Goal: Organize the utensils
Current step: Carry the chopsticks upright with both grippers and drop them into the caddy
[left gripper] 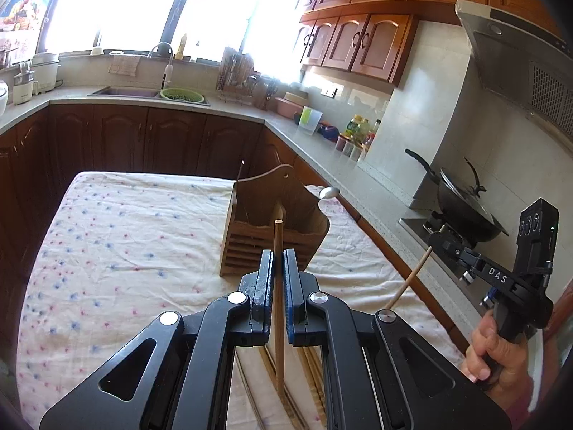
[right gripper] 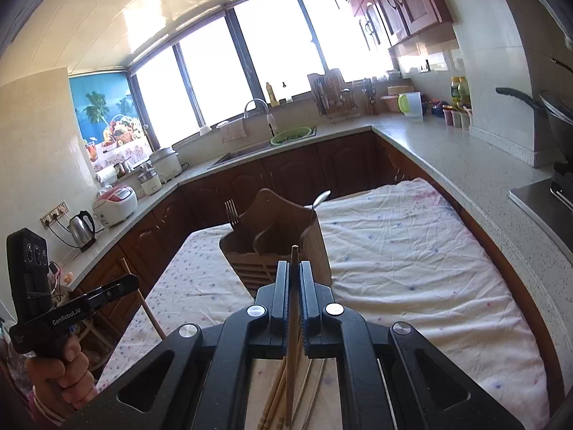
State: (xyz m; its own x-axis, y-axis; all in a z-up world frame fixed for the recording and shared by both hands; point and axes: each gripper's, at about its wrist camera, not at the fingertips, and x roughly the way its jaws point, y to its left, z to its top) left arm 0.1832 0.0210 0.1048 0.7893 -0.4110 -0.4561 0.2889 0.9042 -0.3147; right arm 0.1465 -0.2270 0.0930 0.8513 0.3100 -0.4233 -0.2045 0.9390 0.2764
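In the left wrist view my left gripper (left gripper: 278, 256) is shut on a wooden chopstick (left gripper: 279, 236), held above the flowered cloth and just short of the wooden utensil holder (left gripper: 250, 240). A spoon (left gripper: 329, 192) and a fork (left gripper: 240, 170) stand in the holder. At the right, a hand holds my right gripper (left gripper: 435, 238), shut on a second chopstick (left gripper: 408, 281). In the right wrist view my right gripper (right gripper: 294, 267) clamps that chopstick (right gripper: 294, 256) before the holder (right gripper: 318, 251), which carries the fork (right gripper: 232, 211) and spoon (right gripper: 320, 197). My left gripper (right gripper: 134, 281) is at the left.
Several loose chopsticks (left gripper: 286, 405) lie on the cloth-covered table (left gripper: 125, 233) under the grippers, also low in the right wrist view as chopsticks (right gripper: 277, 405). A counter (left gripper: 358, 186) with a wok (left gripper: 462, 200) on the stove borders the table on the right.
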